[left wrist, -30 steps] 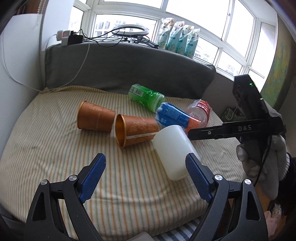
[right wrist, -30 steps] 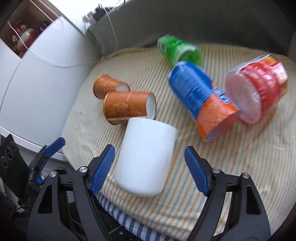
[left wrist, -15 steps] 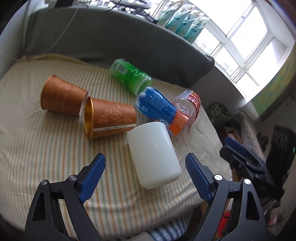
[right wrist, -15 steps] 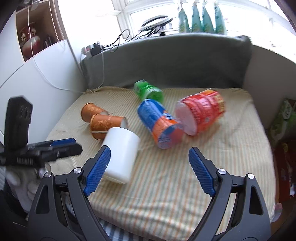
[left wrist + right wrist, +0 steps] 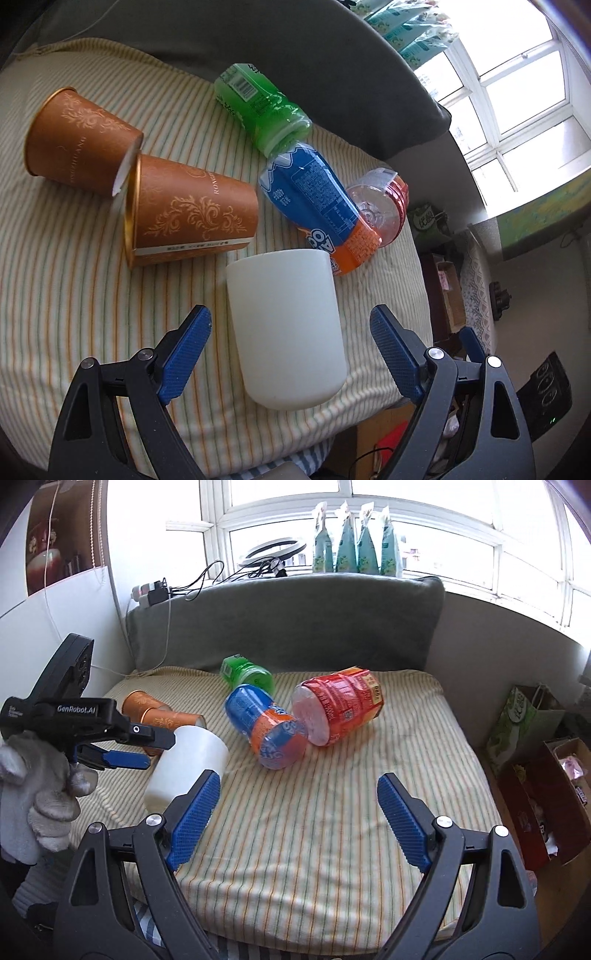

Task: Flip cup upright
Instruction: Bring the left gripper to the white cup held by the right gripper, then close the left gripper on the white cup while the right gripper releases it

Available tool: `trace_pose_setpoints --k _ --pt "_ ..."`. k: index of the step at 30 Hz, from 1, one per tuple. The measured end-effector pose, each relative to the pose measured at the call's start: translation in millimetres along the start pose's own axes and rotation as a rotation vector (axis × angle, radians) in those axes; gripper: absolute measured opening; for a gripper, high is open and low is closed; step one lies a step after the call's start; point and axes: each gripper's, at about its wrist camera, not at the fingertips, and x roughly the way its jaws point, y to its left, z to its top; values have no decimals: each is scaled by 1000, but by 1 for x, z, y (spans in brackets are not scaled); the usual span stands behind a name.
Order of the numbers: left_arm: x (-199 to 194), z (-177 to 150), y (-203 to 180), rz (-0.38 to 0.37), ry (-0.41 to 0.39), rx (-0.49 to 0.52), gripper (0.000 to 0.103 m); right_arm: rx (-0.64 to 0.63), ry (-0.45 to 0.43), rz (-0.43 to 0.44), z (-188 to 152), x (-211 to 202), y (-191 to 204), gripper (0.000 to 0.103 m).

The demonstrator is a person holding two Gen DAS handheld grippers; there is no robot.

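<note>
A white plastic cup lies on its side on the striped cushion, base toward me, near the front edge. My left gripper is open, its blue fingers on either side of the cup's base without touching it. In the right wrist view the same cup lies at the left, with the left gripper over it in a gloved hand. My right gripper is open and empty, back from the cushion's front edge, right of the cup.
Two brown paper cups lie on their sides to the left. Green, blue-orange and red bottles lie behind the cup. A grey backrest bounds the far side. Boxes stand on the floor at right.
My left gripper has moved closer to the white cup and now straddles its base. My right gripper has pulled back and risen away from the cup.
</note>
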Motion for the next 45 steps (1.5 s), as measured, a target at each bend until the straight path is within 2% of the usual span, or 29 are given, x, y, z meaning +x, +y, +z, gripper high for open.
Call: trace_pose_setpoints --k 3,18,22,29,34,45 --pt "6 3 -1 10 11 1 87 0 -11 -32 -4 -1 -1 89" --pt "30 9 1 28 69 0 87 17 -3 -33 -5 0 -8 89" --pt "38 11 2 30 93 -2 77 33 4 -32 -7 2 -11 89" --pt "38 10 4 30 88 0 77 55 10 -39 -10 4 -16 89" --pt "35 8 1 38 73 16 76 65 18 -40 -12 8 -19 89" --pt "13 1 -25 98 -64 161 76 79 25 -36 -14 12 -22 89"
